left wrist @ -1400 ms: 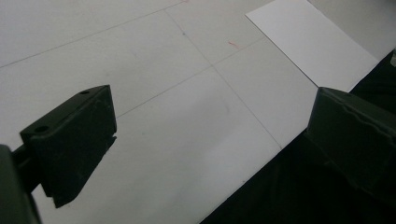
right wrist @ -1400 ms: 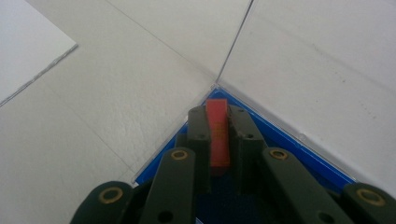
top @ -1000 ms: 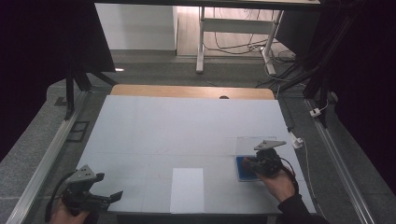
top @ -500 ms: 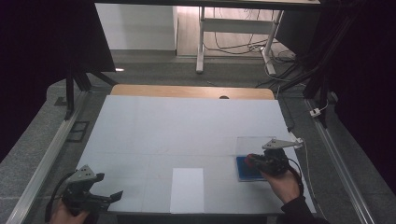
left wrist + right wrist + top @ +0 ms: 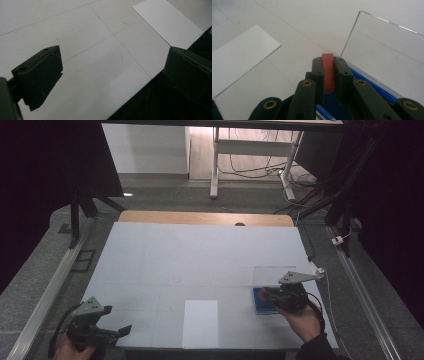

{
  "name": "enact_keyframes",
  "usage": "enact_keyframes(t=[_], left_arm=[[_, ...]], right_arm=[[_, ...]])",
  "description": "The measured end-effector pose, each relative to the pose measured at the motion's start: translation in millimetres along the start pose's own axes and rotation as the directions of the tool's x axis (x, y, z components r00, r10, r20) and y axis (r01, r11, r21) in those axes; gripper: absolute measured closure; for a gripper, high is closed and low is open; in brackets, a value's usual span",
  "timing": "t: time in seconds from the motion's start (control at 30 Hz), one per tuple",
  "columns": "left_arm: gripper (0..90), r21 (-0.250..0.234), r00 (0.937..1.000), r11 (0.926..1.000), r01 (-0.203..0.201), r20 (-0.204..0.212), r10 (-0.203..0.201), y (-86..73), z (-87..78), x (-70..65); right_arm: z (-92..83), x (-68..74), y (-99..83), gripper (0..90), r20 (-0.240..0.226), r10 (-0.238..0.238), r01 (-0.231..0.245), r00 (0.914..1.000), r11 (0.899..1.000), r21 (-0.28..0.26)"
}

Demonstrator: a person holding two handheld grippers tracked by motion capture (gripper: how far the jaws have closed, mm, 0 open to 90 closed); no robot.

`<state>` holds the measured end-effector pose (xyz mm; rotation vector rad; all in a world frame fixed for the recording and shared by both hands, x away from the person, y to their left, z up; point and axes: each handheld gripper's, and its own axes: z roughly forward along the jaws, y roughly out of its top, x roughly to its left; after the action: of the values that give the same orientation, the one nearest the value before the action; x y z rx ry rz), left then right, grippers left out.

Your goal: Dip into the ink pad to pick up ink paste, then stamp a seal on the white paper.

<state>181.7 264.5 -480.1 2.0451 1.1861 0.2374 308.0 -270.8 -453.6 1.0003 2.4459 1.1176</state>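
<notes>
Between the jaws of the right hand-held gripper [image 5: 328,65] sits a flat red piece [image 5: 328,72], clamped on both faces and standing on edge. It hangs just over a blue tray [image 5: 372,87] whose clear lid [image 5: 384,47] stands upright at the far side. From the high view, this right hand-held gripper [image 5: 270,296] and the blue tray [image 5: 261,302] lie at the near right of the counter [image 5: 200,255], with the person's hand [image 5: 302,322] behind the tool. A white sheet [image 5: 200,323] lies flat near the counter's near edge, to the left of the tray and well apart from it. At the near left corner, the left hand-held gripper [image 5: 120,331] has its jaws spread wide with nothing between them, over bare counter by the edge.
</notes>
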Motion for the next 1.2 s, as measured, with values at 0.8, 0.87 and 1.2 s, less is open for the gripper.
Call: enact_keyframes(t=[0.8,0.87,1.2], left_arm=[[2.5,0.003,1.0,1.0,-0.003,-0.003,0.003,0.0,0.2,-0.5],[2.5,0.004,1.0,1.0,-0.004,-0.003,0.004,0.0,0.2,-0.6],[2.6,0.004,1.0,1.0,-0.003,-0.002,0.003,0.0,0.3,-0.4]], right_arm=[[-1.2,25.4,8.2,79.9,-0.07,-0.047,0.046,0.9965,0.999,-0.02],[-0.7,26.3,8.6,79.9,-0.077,-0.048,0.046,0.9959,0.999,-0.021],[8.5,36.8,14.8,79.9,-0.113,-0.07,0.069,0.9911,0.998,-0.013]])
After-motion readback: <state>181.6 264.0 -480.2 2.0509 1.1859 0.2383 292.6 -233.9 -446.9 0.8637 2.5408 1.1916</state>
